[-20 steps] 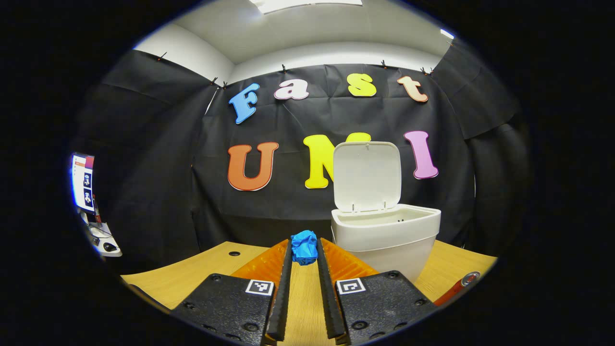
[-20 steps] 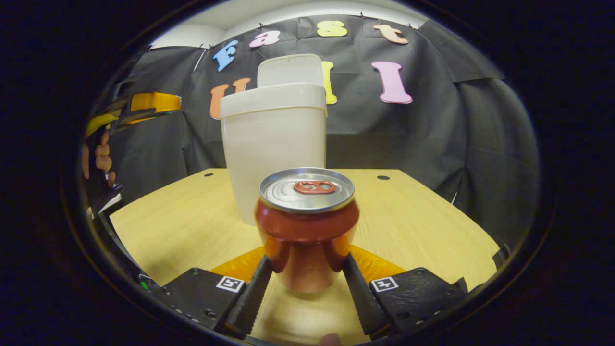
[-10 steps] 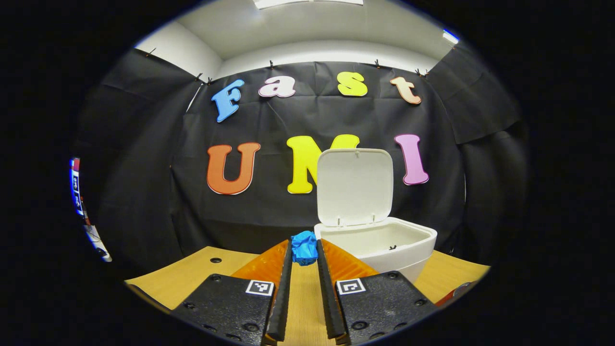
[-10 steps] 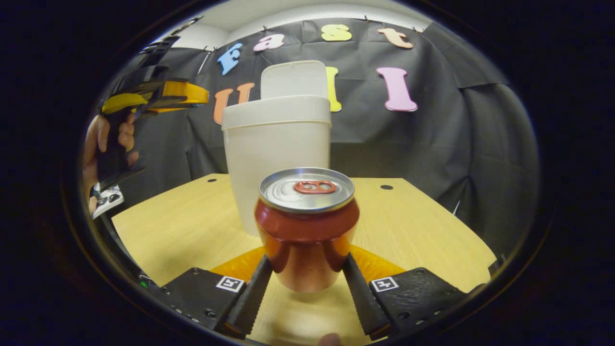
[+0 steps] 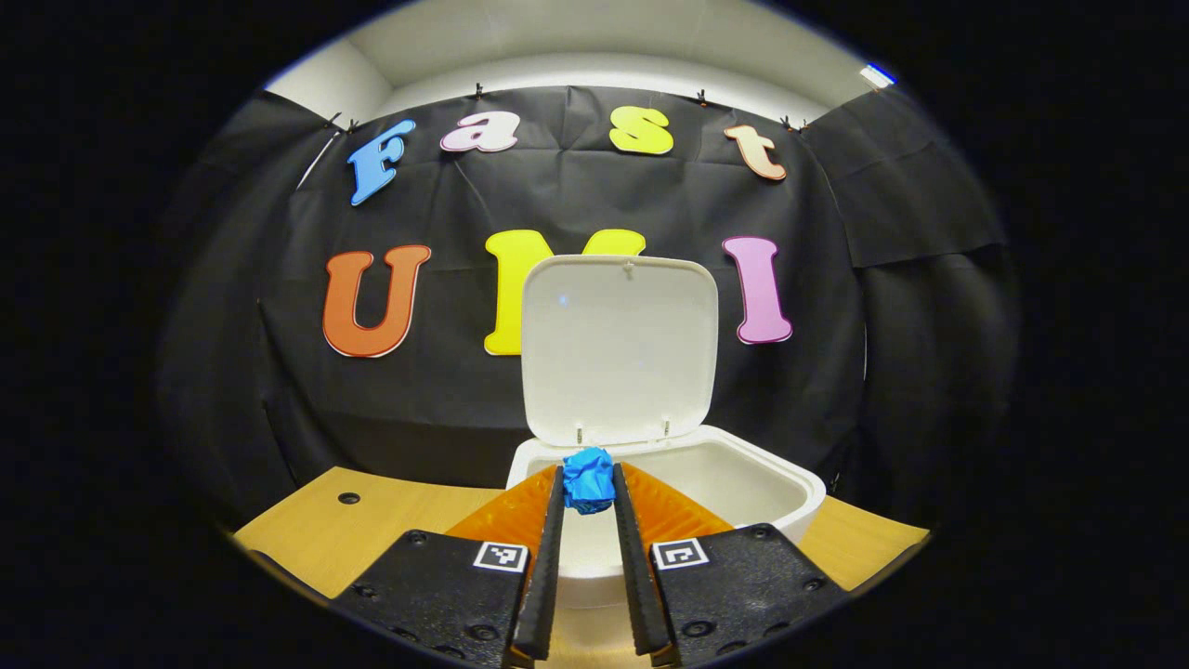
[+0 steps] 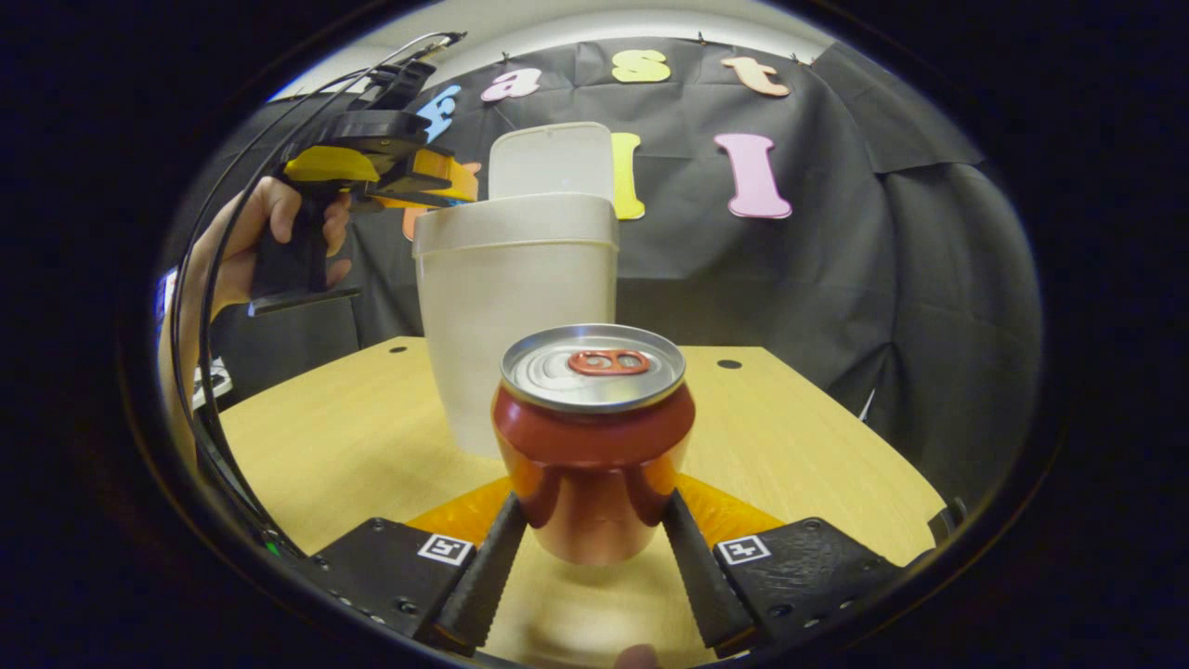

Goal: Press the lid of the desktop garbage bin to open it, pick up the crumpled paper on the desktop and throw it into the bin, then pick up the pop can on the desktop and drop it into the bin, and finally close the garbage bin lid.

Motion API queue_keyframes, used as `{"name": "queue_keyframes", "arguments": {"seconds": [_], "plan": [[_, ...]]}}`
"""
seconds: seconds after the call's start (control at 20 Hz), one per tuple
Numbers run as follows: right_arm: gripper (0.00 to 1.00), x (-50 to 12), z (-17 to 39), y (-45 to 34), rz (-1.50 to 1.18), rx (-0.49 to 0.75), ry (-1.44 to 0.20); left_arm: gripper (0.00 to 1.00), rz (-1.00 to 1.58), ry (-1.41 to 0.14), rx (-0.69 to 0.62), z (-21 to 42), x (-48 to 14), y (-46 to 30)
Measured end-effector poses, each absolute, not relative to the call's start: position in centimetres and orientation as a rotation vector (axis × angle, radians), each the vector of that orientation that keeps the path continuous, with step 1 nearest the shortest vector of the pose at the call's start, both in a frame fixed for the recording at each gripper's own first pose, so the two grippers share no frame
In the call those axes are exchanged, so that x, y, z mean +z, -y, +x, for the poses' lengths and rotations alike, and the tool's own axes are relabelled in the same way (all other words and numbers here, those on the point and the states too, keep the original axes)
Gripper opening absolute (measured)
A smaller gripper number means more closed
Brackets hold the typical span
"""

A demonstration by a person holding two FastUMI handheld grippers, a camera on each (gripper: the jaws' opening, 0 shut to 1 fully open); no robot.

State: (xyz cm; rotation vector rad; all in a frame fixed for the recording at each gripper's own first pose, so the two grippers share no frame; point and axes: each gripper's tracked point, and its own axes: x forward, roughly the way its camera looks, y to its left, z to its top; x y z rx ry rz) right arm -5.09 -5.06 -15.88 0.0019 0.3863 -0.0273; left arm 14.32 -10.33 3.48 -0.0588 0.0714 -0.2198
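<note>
Over the wooden table [image 6: 790,437], my left gripper [image 5: 588,483] pinches crumpled paper [image 5: 589,479] above the open bin [image 5: 743,483]; my right gripper [image 6: 594,548] clamps the pop can [image 6: 594,446].

My left tool [image 5: 588,520] wears black screwed plates with square black-and-white markers over ribbed orange wedges. My right tool [image 6: 594,557] matches. From afar, the left shows a yellow-topped black handle and thin cables.
</note>
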Motion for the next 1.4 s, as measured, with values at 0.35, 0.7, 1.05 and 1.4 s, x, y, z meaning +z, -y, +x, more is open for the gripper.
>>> {"name": "queue_keyframes", "arguments": {"seconds": [0.35,0.7,1.05,1.4], "plan": [[0.8,-15.7,-4.7,5.7,0.024,-0.037,-0.384,0.67,-0.083,-0.108,-0.212,15.5,2.8,9.9],[0.8,-15.8,-4.7,5.4,0.029,-0.03,-0.387,0.99,-0.077,-0.078,-0.214,14.3,3.9,9.6],[0.81,-14.3,-4.5,5.6,0.058,-0.017,-0.371,0.99,-0.054,-0.061,-0.195,10.8,3.3,7.0],[0.8,-11.4,-3.6,3.2,0.034,0.081,-0.364,0.99,-0.049,-0.028,-0.142,6.9,3.4,3.9]]}}
